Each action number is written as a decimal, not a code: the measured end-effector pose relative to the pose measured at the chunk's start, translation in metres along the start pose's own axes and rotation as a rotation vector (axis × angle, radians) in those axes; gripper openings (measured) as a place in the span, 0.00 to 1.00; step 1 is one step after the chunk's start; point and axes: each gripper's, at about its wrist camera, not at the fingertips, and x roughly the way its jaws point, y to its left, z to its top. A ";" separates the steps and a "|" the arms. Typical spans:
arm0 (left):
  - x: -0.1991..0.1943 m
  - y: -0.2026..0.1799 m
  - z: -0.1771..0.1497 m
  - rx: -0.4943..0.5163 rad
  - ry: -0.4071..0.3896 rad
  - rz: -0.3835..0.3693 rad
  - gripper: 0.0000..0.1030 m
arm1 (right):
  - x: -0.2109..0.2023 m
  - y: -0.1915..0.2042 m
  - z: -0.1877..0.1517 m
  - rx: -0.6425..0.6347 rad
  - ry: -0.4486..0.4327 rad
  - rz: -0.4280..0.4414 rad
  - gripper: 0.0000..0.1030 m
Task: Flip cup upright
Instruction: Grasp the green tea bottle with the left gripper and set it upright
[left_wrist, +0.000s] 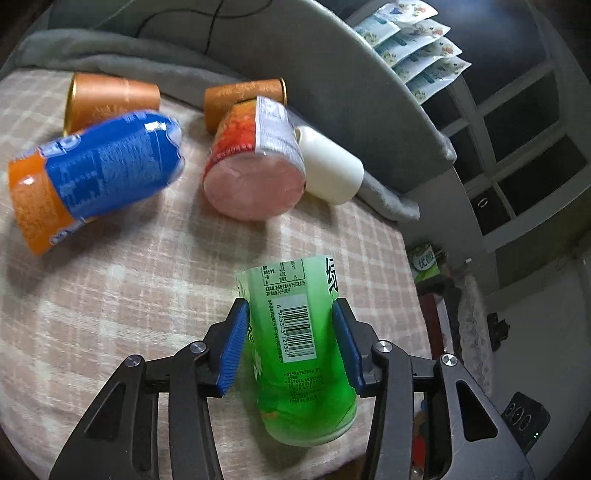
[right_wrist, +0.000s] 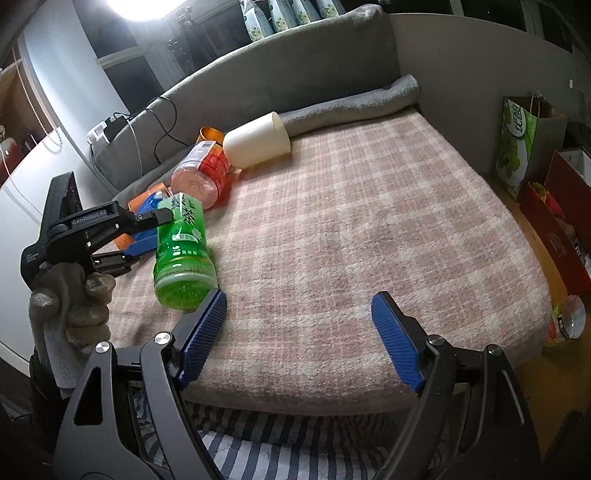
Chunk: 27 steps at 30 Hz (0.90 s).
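My left gripper (left_wrist: 291, 325) is shut on a green plastic cup (left_wrist: 299, 347), pads on both of its sides. The cup is tilted, its closed bottom low and toward the camera, just above the checked pink blanket (left_wrist: 110, 302). The right wrist view shows the same green cup (right_wrist: 183, 251) held by the left gripper (right_wrist: 155, 225) at the blanket's left side. My right gripper (right_wrist: 299, 332) is open and empty near the blanket's front edge, its left pad (right_wrist: 205, 328) close to the green cup's bottom.
Other cups lie on their sides at the back: a blue and orange one (left_wrist: 96, 177), a red one with a pink bottom (left_wrist: 255, 166), a cream one (left_wrist: 328, 166), two copper ones (left_wrist: 107, 99). A grey rolled blanket (right_wrist: 351, 103) and grey headboard (right_wrist: 295, 66) bound the back. A green bag (right_wrist: 517, 147) stands at the right.
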 end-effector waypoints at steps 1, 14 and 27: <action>0.001 0.000 0.000 -0.003 -0.003 0.002 0.43 | 0.000 0.000 0.000 -0.002 -0.001 0.000 0.81; -0.019 -0.031 -0.008 0.176 -0.133 0.067 0.38 | 0.003 -0.001 -0.002 0.002 0.008 0.005 0.81; -0.030 -0.055 -0.040 0.325 -0.179 0.090 0.37 | 0.002 0.010 0.018 -0.048 -0.046 0.043 0.81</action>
